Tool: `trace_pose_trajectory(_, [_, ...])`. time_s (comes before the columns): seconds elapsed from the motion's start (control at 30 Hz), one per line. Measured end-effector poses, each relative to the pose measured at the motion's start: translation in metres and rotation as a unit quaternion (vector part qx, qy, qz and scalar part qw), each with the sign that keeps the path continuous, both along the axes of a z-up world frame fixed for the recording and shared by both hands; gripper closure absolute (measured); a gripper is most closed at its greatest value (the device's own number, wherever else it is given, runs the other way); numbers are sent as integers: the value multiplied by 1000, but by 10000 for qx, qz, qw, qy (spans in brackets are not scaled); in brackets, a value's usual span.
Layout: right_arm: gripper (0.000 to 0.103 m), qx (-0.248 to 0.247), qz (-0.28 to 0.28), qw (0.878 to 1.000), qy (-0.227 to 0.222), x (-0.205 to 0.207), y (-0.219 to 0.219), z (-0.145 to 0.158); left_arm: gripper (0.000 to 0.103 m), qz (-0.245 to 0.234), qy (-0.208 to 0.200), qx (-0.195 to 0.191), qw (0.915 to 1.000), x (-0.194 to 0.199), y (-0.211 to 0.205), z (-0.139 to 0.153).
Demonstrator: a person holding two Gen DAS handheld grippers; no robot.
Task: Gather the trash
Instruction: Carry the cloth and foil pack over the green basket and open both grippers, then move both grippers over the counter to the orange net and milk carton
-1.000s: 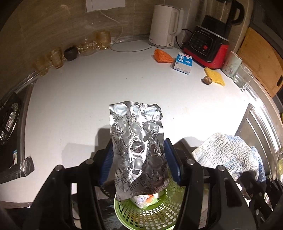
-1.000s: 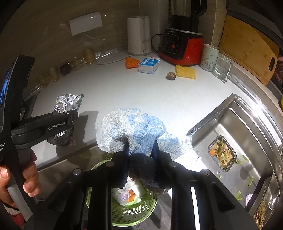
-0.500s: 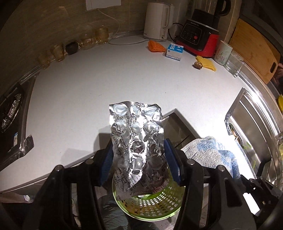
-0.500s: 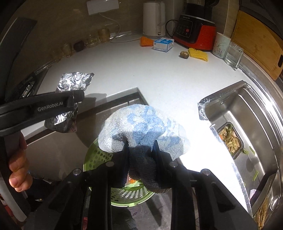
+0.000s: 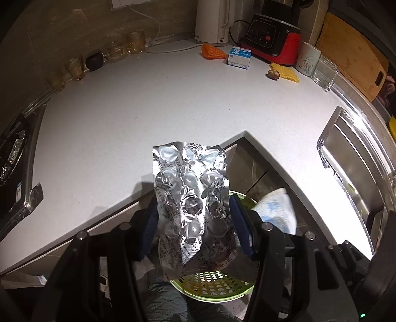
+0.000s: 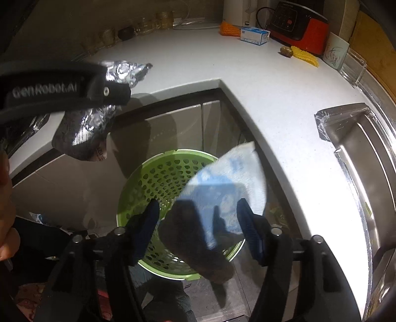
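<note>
Left wrist view: the left claw [image 5: 193, 218] pinches a crinkly silver pill sheet [image 5: 191, 195] between its blue pads [image 5: 241, 228].
Pill sheet: it stands up from the claw, above the green basket [image 5: 210, 284], and its little bubbles look popped.
Right wrist view: the right claw [image 6: 198, 223] is spread wide and grips nothing.
Cloth: a blue and white cloth [image 6: 222, 188] sits blurry in the gap between the two pads, over the right side of the green basket [image 6: 153, 178]. I cannot tell if it touches the pads.
Basket: it is round with many small holes and sits low down by the grey cupboard doors [image 6: 173, 126], below the edge of the desk [image 5: 118, 119].
Left claw from the side: its black body [image 6: 61, 89] shows at the top left of the right wrist view, with the silver sheet [image 6: 84, 133] poking out above and below it.
Back of the desk: a white kettle [image 5: 212, 22], a red and black blender base [image 5: 274, 37], a small blue and white box [image 5: 239, 57], an orange thing [image 5: 213, 52], a yellow thing [image 5: 284, 71], a white cup [image 5: 308, 60] and a glass [image 5: 324, 73].
Right side: a shiny metal sink [image 5: 358, 168].
</note>
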State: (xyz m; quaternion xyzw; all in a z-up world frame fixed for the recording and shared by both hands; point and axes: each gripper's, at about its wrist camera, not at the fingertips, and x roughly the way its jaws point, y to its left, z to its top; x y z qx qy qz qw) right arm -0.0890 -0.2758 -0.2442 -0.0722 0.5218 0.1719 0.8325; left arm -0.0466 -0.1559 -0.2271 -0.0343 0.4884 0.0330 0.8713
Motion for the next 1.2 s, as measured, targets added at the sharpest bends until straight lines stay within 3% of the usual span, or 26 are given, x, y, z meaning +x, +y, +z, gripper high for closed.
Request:
trace_pose_trajectory(0.23, [19, 57, -368, 9980, -516, 0, -20, 45, 49, -184, 130, -40, 9997, -1, -3, -13])
trace_pose_trajectory(0.5, [15, 64, -646, 9943, -845, 1, -37, 73, 48, -383, 374, -112, 9985, -4, -6, -35])
trace_pose_trajectory(0.57, [15, 57, -683, 9937, -891, 1, -39, 77, 35, -465, 452, -114, 9978, -6, -9, -40])
trace_pose_trajectory(0.7, [15, 57, -730, 9930, -923, 1, -41, 78, 23, -564, 462, -14, 9973, -10, -13, -42])
trace_pose_trajectory(0.87, [15, 71, -752, 9923, -983, -2, -45, 83, 14, -594, 373, -34, 9975, -14, -12, -34])
trace_pose_trajectory(1.2, [10, 96, -794, 9893, -1223, 4, -57, 105, 8, -506, -71, -166, 9986, -3, -10, 8])
